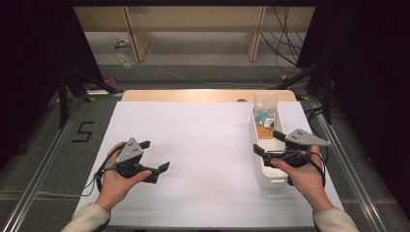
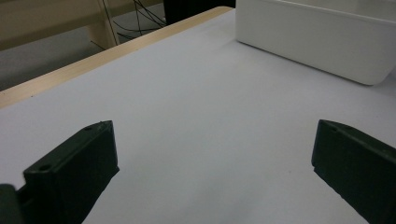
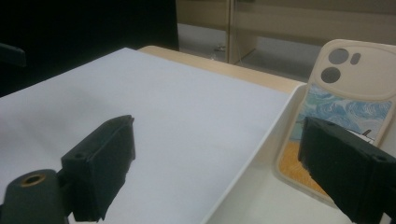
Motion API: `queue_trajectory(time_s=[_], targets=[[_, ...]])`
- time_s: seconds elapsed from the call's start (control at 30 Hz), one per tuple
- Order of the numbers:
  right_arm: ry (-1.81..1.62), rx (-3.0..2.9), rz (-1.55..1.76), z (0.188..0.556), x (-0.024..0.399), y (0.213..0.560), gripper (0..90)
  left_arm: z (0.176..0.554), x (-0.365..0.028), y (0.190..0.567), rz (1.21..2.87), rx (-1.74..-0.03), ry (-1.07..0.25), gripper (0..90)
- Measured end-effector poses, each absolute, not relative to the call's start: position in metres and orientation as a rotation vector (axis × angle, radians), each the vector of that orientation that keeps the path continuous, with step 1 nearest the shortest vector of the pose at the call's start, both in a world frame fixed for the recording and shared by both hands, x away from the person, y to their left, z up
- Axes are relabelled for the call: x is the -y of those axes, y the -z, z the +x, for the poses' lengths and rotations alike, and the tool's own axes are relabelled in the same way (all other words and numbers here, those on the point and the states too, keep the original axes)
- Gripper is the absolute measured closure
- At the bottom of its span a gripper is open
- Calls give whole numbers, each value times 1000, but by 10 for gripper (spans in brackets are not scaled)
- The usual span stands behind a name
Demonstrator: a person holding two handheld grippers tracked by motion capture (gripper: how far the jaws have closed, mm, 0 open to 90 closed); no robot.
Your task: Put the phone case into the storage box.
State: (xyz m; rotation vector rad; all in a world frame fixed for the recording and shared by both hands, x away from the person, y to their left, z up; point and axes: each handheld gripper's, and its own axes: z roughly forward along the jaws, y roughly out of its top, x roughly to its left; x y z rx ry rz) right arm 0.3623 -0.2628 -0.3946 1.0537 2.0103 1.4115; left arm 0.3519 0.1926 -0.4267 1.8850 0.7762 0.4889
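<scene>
A long white bin lies at the table's right side. A phone case with a blue and orange picture leans upright at the bin's far end, and its camera cut-outs face my right gripper's camera, phone case. My right gripper hovers over the bin's left wall, open, with one jaw above the bin and one above the sheet. In the right gripper view the right gripper holds nothing, and the case stands just beyond its right jaw. My left gripper rests open on the sheet at the left, left gripper empty.
A white sheet covers the table, with a wooden edge at the far side. In the left gripper view the white bin lies ahead to the right. Dark stands and cables flank the table, and wooden shelving stands behind.
</scene>
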Motion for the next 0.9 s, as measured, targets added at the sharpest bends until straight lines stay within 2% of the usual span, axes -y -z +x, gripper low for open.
queue_trajectory(time_s=[0.9], targets=[[-1423,-2028,1026,341,275,407,135,342,-196,426,1888,-774,-484,1]])
